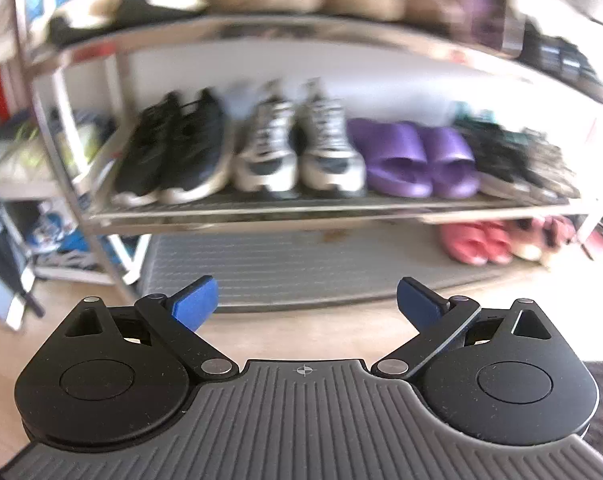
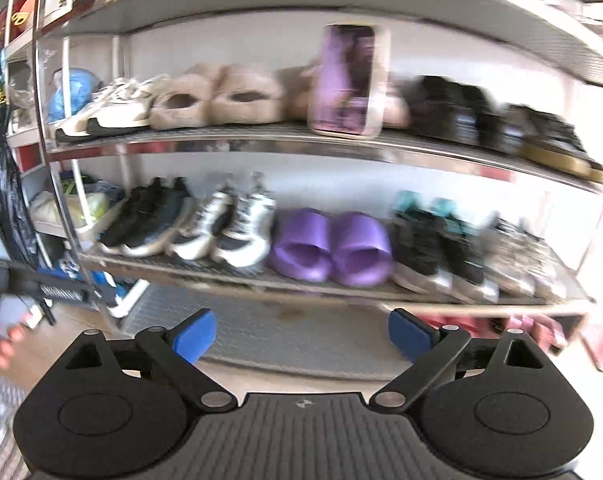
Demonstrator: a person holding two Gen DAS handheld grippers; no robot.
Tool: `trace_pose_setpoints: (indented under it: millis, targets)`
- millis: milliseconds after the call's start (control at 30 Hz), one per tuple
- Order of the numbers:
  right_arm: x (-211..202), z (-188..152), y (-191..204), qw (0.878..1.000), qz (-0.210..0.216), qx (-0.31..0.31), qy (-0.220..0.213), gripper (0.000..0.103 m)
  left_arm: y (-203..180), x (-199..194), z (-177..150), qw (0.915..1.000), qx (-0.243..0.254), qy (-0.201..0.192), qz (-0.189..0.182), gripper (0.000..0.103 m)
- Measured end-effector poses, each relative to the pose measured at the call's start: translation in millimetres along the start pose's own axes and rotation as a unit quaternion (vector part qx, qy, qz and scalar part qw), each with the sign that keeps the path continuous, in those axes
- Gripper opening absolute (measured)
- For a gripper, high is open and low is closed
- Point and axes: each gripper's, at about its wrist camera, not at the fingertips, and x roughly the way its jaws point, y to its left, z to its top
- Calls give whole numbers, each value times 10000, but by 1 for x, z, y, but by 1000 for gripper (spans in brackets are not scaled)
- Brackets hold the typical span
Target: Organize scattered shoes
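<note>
Facing the shoe rack (image 1: pixel 261 212), both grippers empty

Left gripper (image 1: pixel 306 300) and right gripper (image 2: pixel 302 334) both have jaws spread wide, nothing between them. Middle shelf, left to right: black sneakers (image 1: pixel 173 152), silver sneakers (image 1: pixel 297 152), purple slides (image 1: pixel 413 160), dark pairs. Pink slippers (image 1: pixel 477 242) sit underneath on the right, by a grey mat (image 1: pixel 285 268).

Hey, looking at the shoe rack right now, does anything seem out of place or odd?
One thing stands out: a tall purple box stands upright on the upper shelf among the fuzzy beige slippers, the only non-shoe in that row. The pairs on the shelf below, like the purple slides, sit neatly side by side.
</note>
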Motion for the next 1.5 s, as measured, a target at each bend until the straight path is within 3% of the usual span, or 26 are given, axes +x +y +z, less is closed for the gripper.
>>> trace_pose_setpoints:
  millis: [133,233,333,533,667,767,867,1033,1500]
  targets:
    - [-28,-28,-27,9992,-310,258,55,100,-34,-39,-26,9988,440,102,-186,102]
    - [-31,-48,-40,9977,-190,653,42,101,-45,-43,-51,9980,581,186,-138,102]
    - [-16,-58,-49,9949,-128,931,372,100,-51,-46,-60,9979,529,358,79,100]
    - [-5,-54,-68,9916,11,1274,226,101,-59,-63,-55,9965,835,-28,73,102]
    - [2,-44,-71,9921,-60,1251,66,102,-63,-52,-49,9967,808,-46,-8,102]
    - [12,-47,-68,9927,-173,1088,496,100,-58,-31,-47,9985,379,344,-211,101]
    - [12,-46,-70,9915,-272,1141,566,101,-56,-31,-46,9996,82,222,-150,102]
    - [15,-49,-70,9884,-332,1358,589,101,-57,-24,-46,9991,191,373,26,102]
    - [24,-45,-47,9897,-792,945,725,100,-61,-23,-49,9978,382,346,417,102]
